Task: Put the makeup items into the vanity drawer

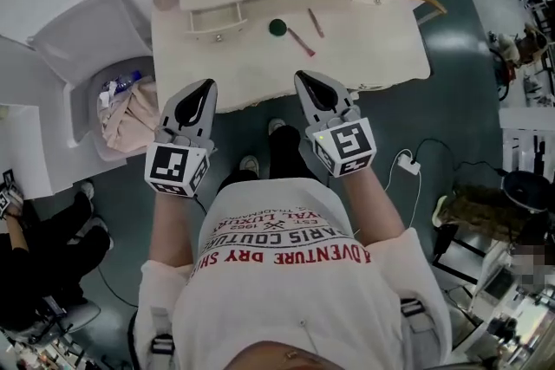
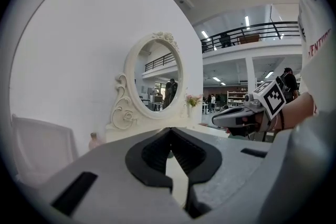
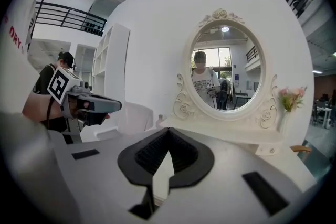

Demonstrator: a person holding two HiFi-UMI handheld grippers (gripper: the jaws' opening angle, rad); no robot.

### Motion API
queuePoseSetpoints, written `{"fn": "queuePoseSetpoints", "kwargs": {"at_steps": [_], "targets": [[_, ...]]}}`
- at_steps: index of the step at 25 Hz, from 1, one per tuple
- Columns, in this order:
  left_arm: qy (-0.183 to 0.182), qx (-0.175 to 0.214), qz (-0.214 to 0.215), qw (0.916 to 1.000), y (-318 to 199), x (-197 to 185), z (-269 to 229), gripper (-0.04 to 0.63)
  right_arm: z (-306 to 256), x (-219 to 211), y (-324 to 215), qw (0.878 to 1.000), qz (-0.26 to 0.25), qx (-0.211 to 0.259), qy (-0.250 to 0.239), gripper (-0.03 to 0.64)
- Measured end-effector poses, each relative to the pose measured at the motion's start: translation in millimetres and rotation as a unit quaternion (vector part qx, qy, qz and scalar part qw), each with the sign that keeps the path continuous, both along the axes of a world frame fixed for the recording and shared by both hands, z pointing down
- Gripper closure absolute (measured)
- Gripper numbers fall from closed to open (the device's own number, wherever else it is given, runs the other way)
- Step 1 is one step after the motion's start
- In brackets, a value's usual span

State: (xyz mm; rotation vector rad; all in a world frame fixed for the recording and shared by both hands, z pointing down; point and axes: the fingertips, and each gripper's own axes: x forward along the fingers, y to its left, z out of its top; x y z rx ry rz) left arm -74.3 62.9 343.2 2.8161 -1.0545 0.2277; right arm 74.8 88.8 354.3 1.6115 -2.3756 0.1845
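The makeup sits loose in the middle of the vanity desk (image 1: 364,56): a small dark green round pot (image 1: 277,28), a pinkish pencil (image 1: 302,42) just beside it toward the front edge, and a second slim stick (image 1: 316,22) a little to the right, nearer the back. None of it is in the drawer (image 1: 217,20), the small one with a knob under the raised shelf toward the desk's back left. From here I cannot tell whether it is pulled out at all.

Both tools hang over the desk's front edge, short of the items. The left gripper (image 1: 208,87) has its jaws pressed together with nothing between them. The right gripper (image 1: 302,76) is the same, tips meeting and empty.

What worries me is the pencils. They lie flat and thin, and I reckon jaws that come down unopened or off-line would push or roll them toward the front edge and onto the floor. The round pot could squirt out of a pinch off its middle. The knob is small, so a glancing grab could miss it and leave nowhere to put things.
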Motion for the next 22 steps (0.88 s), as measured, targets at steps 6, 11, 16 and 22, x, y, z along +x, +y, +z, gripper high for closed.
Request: {"fn": "queuePoseSetpoints", "kwargs": {"at_steps": [6, 11, 16, 22], "targets": [[-0.003, 0.007, -0.021, 0.9997, -49, 31, 6, 0.588, 17, 37, -60, 0.999, -0.026, -0.022, 0.005, 0.618], [0.008, -0.006, -0.040, 0.9991, -82, 58, 18, 0.589, 46, 61, -102, 0.996, -0.060, -0.067, 0.006, 0.618], [0.003, -0.007, -0.038, 0.9993, -102, 89, 35, 0.588, 110, 88, -127, 0.982, -0.087, -0.163, 0.034, 0.619], [-0.018, -0.017, -0.033, 0.9991, -113, 118, 57, 0.588, 186, 106, -134, 0.951, -0.131, -0.272, 0.071, 0.571]]}}
